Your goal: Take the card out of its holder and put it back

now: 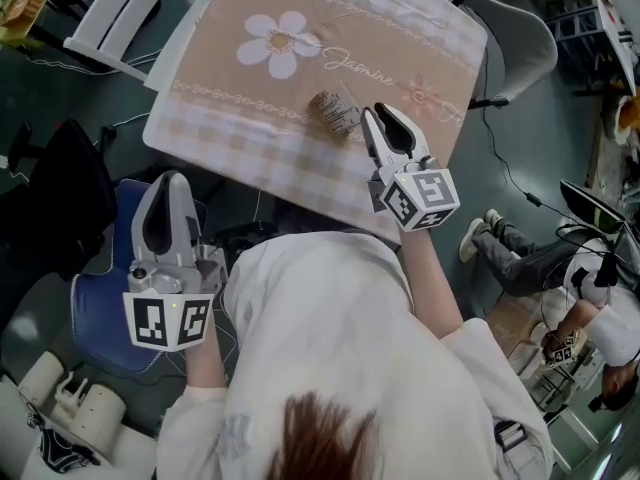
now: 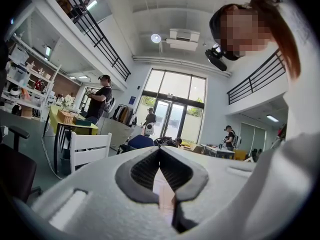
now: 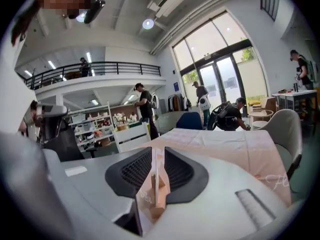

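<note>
On beige cloth (image 1: 250, 118), toward its near side: card holder (image 1: 335, 111), a clear sleeve with a brown insert; cannot tell whether the card sits fully inside. Right gripper (image 1: 376, 111) just beside it, jaws apart. The right gripper view shows the holder edge-on in the gap, pads not pressing it. Cloth has a printed daisy (image 1: 279, 43) and a checked border, and covers the table. Left gripper (image 1: 165, 180) is off the table above a blue chair (image 1: 100, 318), jaws closed together, nothing between. Floor (image 1: 60, 98) dark grey. White chair (image 1: 120, 13) and grey chair (image 1: 520, 43) at far side. Room: tall glass doors (image 2: 172, 109), mezzanine railing (image 3: 100, 68), shelves (image 3: 92, 129) of small goods.
</note>
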Tool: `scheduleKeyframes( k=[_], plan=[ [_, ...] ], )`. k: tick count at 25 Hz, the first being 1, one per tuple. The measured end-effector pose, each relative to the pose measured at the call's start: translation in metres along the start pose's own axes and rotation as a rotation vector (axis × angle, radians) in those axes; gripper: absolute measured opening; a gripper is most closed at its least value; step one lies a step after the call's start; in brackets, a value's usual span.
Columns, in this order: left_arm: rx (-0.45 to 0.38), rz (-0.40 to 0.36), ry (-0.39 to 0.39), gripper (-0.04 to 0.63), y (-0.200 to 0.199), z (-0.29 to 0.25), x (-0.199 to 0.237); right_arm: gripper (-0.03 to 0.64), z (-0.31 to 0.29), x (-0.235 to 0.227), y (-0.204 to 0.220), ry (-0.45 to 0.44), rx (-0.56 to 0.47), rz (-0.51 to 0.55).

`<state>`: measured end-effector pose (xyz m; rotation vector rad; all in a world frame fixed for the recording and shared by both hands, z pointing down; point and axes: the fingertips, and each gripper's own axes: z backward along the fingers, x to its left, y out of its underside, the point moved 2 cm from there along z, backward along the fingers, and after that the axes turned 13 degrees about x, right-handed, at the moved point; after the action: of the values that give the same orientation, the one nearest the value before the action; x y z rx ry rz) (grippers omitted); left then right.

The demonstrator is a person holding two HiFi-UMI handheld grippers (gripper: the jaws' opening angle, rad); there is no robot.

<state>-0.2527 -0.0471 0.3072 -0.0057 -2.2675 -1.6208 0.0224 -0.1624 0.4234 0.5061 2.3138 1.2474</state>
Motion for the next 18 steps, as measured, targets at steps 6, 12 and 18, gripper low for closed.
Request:
scheduleKeyframes(
  k=[6, 12, 18],
  plan=[
    [-0.017, -0.026, 0.016, 0.0, 0.006, 0.008, -0.015, 0.01, 0.089, 0.009, -0.04, -0.013, -0.226, -0.029],
    [-0.023, -0.057, 0.044, 0.0, 0.008, 0.018, -0.056, 0.002, 0.175, 0.015, -0.027, -0.007, -0.265, -0.029],
    [0.011, -0.077, 0.099, 0.0, 0.029, 0.03, -0.112, 0.002, 0.241, 0.029, -0.005, -0.011, -0.214, 0.068]
  ],
)
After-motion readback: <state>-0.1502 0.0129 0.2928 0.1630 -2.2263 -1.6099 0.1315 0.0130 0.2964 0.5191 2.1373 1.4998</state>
